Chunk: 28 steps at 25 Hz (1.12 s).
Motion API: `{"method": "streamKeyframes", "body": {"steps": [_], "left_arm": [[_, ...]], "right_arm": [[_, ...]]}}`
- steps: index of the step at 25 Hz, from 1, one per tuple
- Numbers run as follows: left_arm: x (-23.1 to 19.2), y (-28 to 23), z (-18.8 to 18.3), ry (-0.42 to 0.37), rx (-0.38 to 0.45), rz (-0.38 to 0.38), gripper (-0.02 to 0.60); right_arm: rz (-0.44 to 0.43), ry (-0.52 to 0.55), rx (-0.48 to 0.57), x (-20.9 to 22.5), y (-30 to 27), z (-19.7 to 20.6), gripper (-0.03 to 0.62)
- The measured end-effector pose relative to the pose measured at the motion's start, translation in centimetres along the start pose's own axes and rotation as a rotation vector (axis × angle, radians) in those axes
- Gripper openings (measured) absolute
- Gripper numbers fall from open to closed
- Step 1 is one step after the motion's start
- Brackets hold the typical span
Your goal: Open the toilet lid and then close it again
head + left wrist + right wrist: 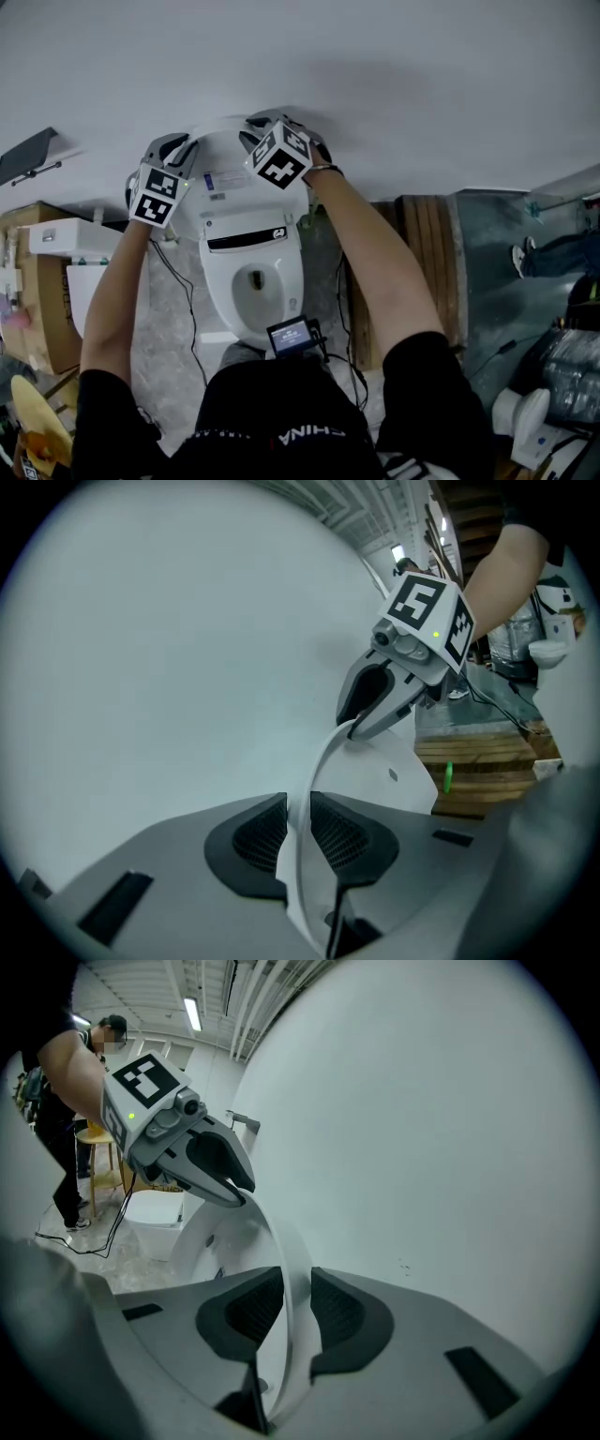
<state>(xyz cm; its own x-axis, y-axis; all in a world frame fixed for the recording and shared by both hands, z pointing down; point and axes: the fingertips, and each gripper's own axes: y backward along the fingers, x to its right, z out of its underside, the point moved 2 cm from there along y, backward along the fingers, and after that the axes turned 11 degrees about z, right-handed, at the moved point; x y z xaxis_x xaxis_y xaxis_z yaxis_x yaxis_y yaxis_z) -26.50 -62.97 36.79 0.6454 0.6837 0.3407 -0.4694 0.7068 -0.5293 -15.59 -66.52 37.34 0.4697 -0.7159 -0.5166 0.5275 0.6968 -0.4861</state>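
The white toilet lid [230, 178] stands raised, close to the pale wall [394, 75], above the open bowl [255, 281]. Both grippers sit at its top rim. In the head view my left gripper [187, 150] is at the rim's left and my right gripper [251, 133] at its right. The left gripper [298, 832] is shut on the lid's thin edge [323, 761], its dark pads on either side. My right gripper [297, 1312] is likewise shut on the lid's edge [281, 1251]. Each gripper view also shows the other gripper clamped further along the rim.
A cardboard box [37, 291] and a white box [70, 239] stand to the toilet's left. Wooden pallets [422, 244] lie to its right. A black cable [187, 291] runs along the floor beside the bowl. Another person [56, 1147] stands by a stool [98, 1162].
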Motion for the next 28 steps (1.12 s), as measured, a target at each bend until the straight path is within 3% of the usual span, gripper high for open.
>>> {"method": "streamKeyframes", "body": {"steps": [3,9,14,19,23,28], "left_arm": [[-0.1,0.1,0.0,0.024,-0.016,0.028,0.081],[0.4,0.9,-0.2,-0.003,-0.030,0.058,0.081],[1.2,3.7,-0.3,0.009,0.028,0.051,0.081],[2.7,7.6,-1.4,0.008,0.112,0.051,0.081],[6.1,10.9,-1.8,0.026,0.197,0.102,0.080],[10.6,14.7,-1.9,0.080,0.289,0.130,0.024]], "right_arm": [[0.019,-0.001,0.002,-0.2,0.9,-0.1,0.097],[0.057,-0.076,-0.014,0.2,3.8,0.2,0.097],[0.092,-0.172,-0.031,-0.8,6.3,-0.2,0.092],[0.117,-0.278,-0.026,-2.9,9.6,-0.9,0.037],[0.123,-0.312,-0.002,-5.4,12.4,-1.2,0.015],[0.113,-0.342,0.077,-7.8,16.5,-1.4,0.015]]}}
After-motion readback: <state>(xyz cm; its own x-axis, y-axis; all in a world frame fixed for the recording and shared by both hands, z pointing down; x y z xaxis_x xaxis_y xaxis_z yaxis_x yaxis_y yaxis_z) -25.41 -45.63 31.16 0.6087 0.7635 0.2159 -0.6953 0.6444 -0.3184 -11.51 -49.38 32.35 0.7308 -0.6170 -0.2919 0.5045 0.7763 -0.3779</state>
